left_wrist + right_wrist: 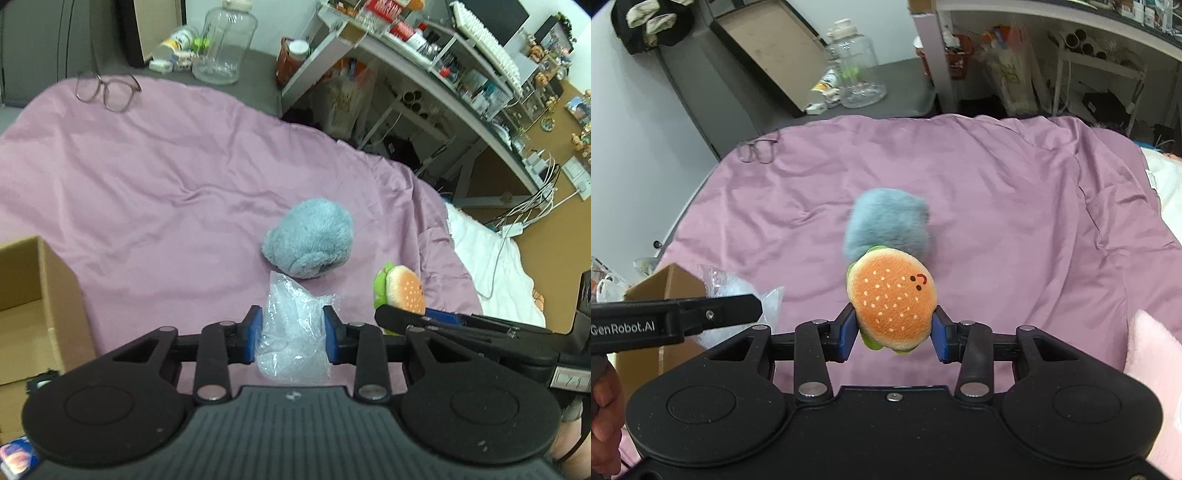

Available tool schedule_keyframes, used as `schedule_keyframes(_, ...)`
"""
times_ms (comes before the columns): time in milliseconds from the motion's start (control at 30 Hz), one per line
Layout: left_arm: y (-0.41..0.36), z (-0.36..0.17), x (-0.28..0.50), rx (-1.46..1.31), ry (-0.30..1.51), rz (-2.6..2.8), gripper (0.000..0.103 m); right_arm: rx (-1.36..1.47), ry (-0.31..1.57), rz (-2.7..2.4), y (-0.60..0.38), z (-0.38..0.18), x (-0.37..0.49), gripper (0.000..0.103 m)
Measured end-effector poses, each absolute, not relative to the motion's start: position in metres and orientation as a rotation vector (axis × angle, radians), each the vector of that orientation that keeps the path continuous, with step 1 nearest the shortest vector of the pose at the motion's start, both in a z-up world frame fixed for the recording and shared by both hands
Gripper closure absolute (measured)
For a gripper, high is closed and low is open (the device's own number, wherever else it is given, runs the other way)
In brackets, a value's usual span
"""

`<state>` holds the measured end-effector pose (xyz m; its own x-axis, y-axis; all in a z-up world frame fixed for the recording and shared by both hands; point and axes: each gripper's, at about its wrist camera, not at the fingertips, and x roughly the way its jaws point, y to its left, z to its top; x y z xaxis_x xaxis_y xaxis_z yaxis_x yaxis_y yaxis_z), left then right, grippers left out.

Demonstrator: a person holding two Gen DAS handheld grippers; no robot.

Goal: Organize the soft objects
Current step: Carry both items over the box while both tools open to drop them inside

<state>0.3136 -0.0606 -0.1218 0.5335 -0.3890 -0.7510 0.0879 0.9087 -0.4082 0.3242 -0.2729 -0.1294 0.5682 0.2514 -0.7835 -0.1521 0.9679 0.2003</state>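
My left gripper point(293, 325) is shut on a crumpled clear plastic bag point(291, 332), held above the pink bedsheet point(147, 184). My right gripper point(895, 330) is shut on a plush hamburger toy point(892, 299), which also shows in the left wrist view point(404, 290). A fluffy blue-grey plush point(308, 242) lies on the sheet just beyond both grippers; it also shows in the right wrist view point(886, 225), partly hidden by the hamburger. The bag shows in the right wrist view point(738, 291) at the left.
An open cardboard box point(33, 306) stands at the left, also in the right wrist view point(670, 282). Glasses point(107, 88) lie on the sheet's far edge. A clear jar point(225, 40) stands behind. A cluttered shelf unit point(443, 74) is at the right. A pink plush point(1156, 362) lies at the right.
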Motion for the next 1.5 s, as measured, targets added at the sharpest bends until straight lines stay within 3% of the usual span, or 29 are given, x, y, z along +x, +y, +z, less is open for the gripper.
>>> schedule_keyframes(700, 0.019, -0.085, 0.252, -0.346, 0.881, -0.184, 0.071, 0.059, 0.862, 0.360, -0.187, -0.086, 0.277, 0.063)
schedule_keyframes(1500, 0.135, -0.132, 0.211, -0.460, 0.875, -0.056, 0.070, -0.065, 0.873, 0.440, -0.075, -0.087, 0.253, 0.062)
